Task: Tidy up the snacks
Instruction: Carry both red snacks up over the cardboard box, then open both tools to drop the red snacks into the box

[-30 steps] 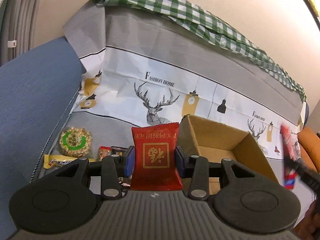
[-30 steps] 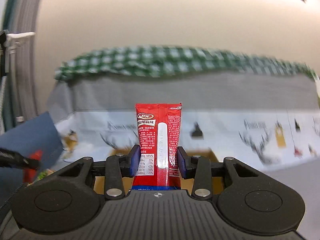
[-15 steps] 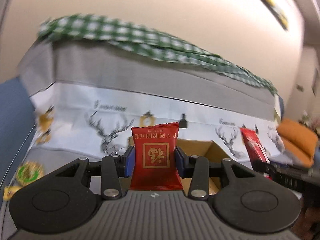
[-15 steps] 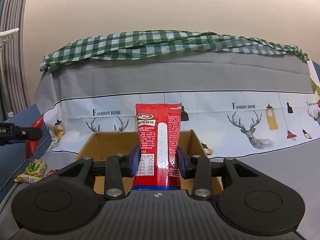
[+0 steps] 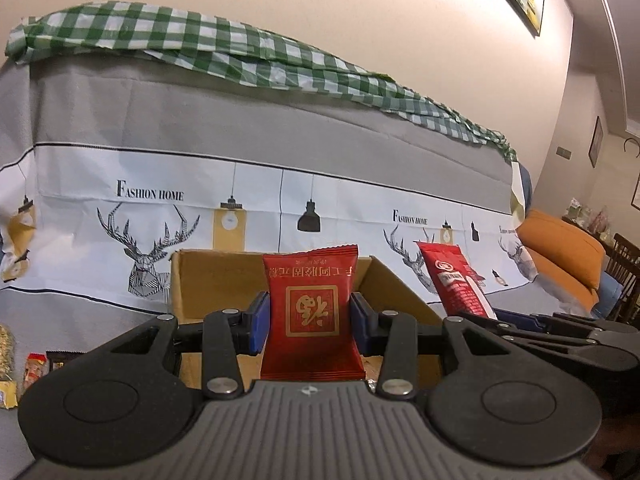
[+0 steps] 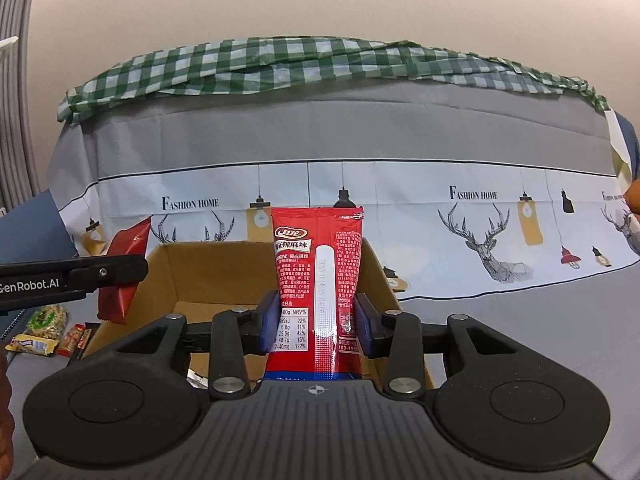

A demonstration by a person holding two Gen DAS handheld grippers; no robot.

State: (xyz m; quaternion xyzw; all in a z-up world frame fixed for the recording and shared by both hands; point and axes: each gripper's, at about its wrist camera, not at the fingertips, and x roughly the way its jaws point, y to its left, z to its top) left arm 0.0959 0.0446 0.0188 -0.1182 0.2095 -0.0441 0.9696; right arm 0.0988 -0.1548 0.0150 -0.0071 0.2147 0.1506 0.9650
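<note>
My left gripper [image 5: 311, 318] is shut on a dark red snack pouch [image 5: 312, 304] with a gold emblem, held upright in front of the open cardboard box [image 5: 208, 280]. In the right wrist view my right gripper [image 6: 318, 320] is shut on a tall bright red snack packet [image 6: 318, 264], also upright over the box [image 6: 216, 272]. Each gripper shows in the other's view: the right one's packet [image 5: 454, 284] at the box's right side, the left one's pouch [image 6: 122, 268] at the box's left wall.
Loose snacks lie left of the box on the grey cover: a round green-labelled pack [image 6: 48, 318], a yellow wrapper [image 6: 30, 345] and small red sticks [image 6: 74, 336]. A deer-print cloth [image 6: 480, 216] covers the sofa back. An orange cushion [image 5: 560, 248] sits at the right.
The left gripper has swung right with its pouch, from beside the box's left wall to facing the box, and its view has levelled. The right gripper sank slightly toward the box.
</note>
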